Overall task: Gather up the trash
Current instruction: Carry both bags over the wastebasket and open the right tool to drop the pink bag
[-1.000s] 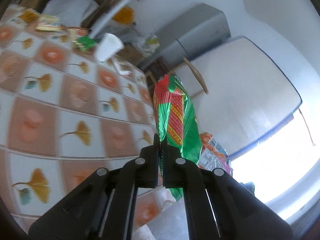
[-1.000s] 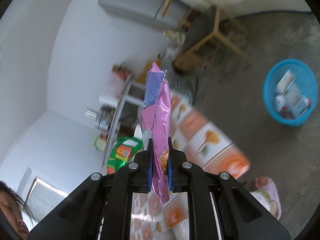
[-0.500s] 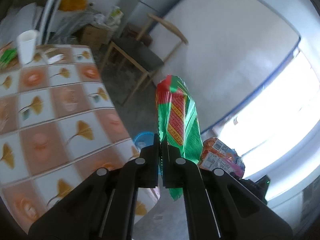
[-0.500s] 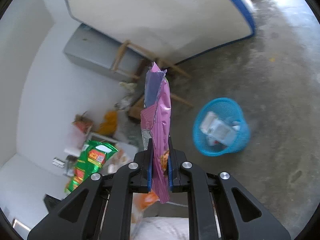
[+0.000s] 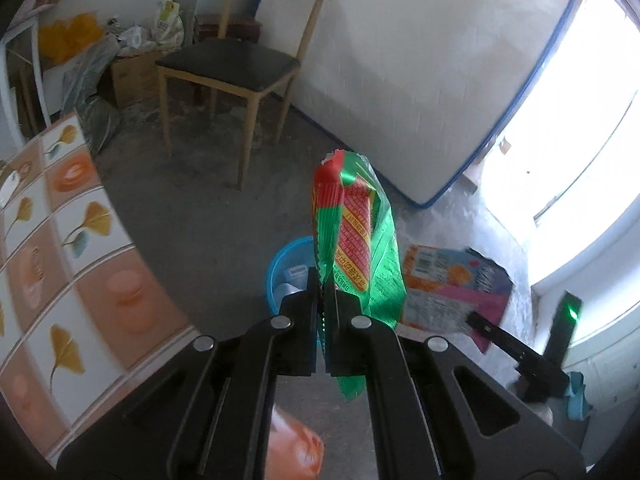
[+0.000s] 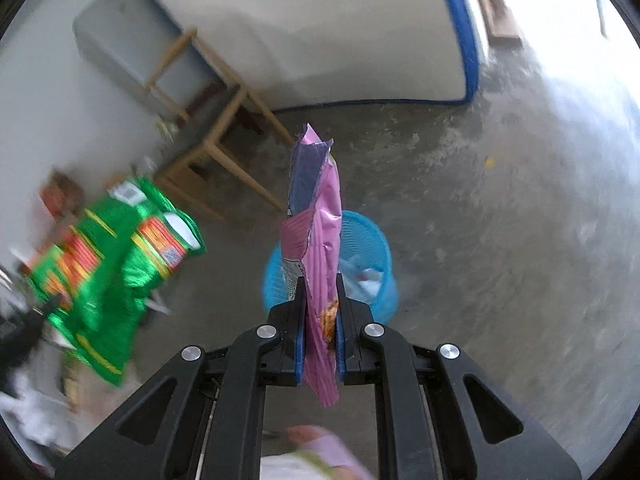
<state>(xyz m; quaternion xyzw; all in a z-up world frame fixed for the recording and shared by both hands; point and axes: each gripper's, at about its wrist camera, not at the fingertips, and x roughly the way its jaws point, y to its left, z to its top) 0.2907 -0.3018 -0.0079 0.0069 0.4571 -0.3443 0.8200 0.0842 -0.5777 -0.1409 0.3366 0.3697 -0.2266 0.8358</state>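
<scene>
Left gripper (image 5: 322, 300) clamps green-red foil wrapper (image 5: 356, 248), print unreadable; right gripper (image 6: 320, 308) clamps pink-purple snack bag (image 6: 316, 240) above blue mesh basket (image 6: 376, 248)

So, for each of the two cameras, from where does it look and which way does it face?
Left wrist: sits on the left gripper, faces down at the floor, blue basket and chair; its jaws grip the green wrapper.
Right wrist: sits on the right gripper, faces down at the basket; its jaws grip the pink wrapper.
Shared: basket, chair, both wrappers.
</scene>
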